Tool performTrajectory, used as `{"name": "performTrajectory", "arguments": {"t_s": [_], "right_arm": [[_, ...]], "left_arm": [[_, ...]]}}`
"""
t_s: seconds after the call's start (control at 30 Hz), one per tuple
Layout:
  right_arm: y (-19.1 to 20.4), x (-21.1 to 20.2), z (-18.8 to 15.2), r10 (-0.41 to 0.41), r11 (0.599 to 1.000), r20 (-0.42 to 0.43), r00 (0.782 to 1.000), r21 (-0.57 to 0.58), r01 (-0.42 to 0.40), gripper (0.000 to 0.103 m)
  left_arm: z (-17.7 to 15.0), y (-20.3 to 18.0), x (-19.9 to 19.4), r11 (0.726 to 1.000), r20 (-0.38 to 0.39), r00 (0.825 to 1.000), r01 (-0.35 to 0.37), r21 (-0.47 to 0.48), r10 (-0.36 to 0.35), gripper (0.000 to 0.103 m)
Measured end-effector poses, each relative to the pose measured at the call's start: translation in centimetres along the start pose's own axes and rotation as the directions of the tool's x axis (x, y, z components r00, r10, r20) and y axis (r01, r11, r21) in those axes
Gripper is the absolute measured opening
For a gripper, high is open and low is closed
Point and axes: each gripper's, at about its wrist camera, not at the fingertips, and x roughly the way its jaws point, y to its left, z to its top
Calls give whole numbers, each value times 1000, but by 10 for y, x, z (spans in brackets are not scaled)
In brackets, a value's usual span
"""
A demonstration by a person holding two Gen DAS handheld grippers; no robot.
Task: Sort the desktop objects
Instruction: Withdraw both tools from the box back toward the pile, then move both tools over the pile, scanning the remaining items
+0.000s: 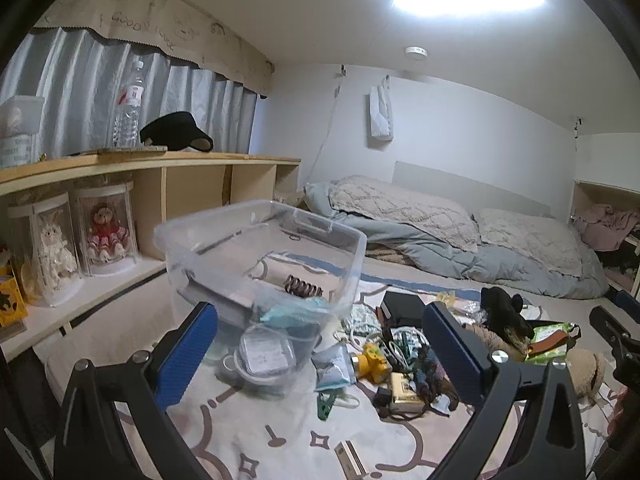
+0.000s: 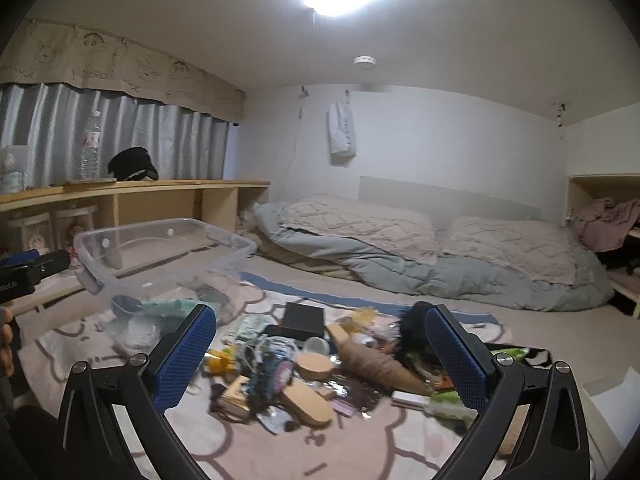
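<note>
Both the left tool (image 1: 320,344) and the right tool (image 2: 320,348) stood apart and empty, poised over the clutter (image 2: 304,364) beside the clear bin (image 1: 260,248), probably awaiting sorted items.

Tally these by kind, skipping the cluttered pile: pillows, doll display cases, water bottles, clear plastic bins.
Pillows: 2
Doll display cases: 2
Water bottles: 1
Clear plastic bins: 1
Total: 6
</note>
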Motion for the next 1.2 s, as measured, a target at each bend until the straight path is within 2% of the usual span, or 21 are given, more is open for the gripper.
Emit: {"name": "performTrajectory", "arguments": {"t_s": [0.33,0.43,0.57,0.7,0.87,0.93,0.97,1.03,1.1,1.2], "right_arm": [[-17,14,-50,-3,998,-120,993,61,10,103],[-21,20,-67,4,997,-169,986,82,10,103],[-23,30,-84,9,995,-228,974,98,14,103],[-26,40,-97,25,990,-288,957,138,15,103],[-24,46,-108,63,986,-329,942,165,-9,103],[-19,48,-112,69,988,-345,936,155,-16,103],[-18,49,-114,75,988,-353,933,153,-22,103],[-14,50,-117,92,987,-368,925,159,-35,103],[-12,51,-120,111,984,-382,917,169,-49,103],[-8,52,-124,128,984,-395,909,168,-66,103]], "left_arm": [[-35,-14,18,1000,-77,997,3,6,-2,103],[-47,-18,27,999,-109,994,-27,22,29,103],[-63,-15,43,996,-175,981,-81,35,86,103],[-78,-2,59,993,-274,956,-114,-6,108,103],[-99,13,84,982,-434,890,-182,-55,140,103],[-109,9,96,980,-505,846,-200,-5,170,103],[-116,5,104,979,-552,813,-198,37,186,103],[-128,-3,115,978,-618,758,-183,102,206,103],[-135,-10,120,974,-646,729,-172,148,227,103],[-141,-13,123,965,-659,706,-179,189,260,103]]}}
